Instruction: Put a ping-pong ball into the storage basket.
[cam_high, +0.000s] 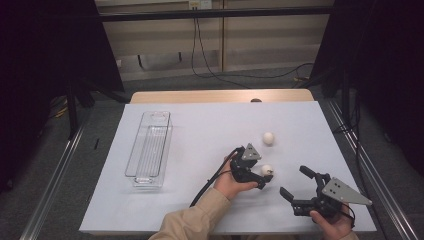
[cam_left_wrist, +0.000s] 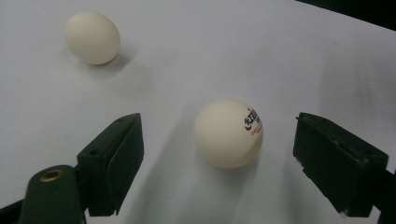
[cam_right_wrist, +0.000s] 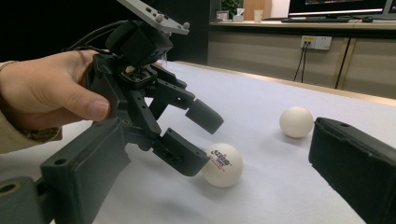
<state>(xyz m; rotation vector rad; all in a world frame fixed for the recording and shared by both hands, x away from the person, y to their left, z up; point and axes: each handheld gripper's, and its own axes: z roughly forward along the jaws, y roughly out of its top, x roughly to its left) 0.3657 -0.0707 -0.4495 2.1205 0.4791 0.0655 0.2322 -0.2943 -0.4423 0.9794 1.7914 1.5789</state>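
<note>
Closing on the printed ball (cam_left_wrist: 229, 134) is the step in hand, and the left gripper (cam_high: 263, 178) is well set for it: its jaws stand wide apart, one on each side of the ball, neither touching it. In the left gripper view the ball sits just right of centre in the lower half of the frame, closer to the right-hand jaw than to the left one, on the white table cover (cam_left_wrist: 196, 51). A good grasp, by this reading, would first slide the tool a touch toward that right-hand side so both pads meet the ball at the same time; otherwise one pad may nudge it first and the light ball could roll away. The pads should come in at the ball's widest line, not above it, or it may squirt out downward.

The second ball (cam_high: 268, 138) lies apart, right of centre in the high view and in the upper left of the left gripper view, clear of the grasp. The right gripper (cam_high: 296, 183) waits at the lower right of the high view, jaws also spread wide and empty, near but not crowding. The clear bin (cam_high: 149, 148), left of centre in the high view, looks like the likely drop place, so a firm yet gentle squeeze matters before lifting.
</note>
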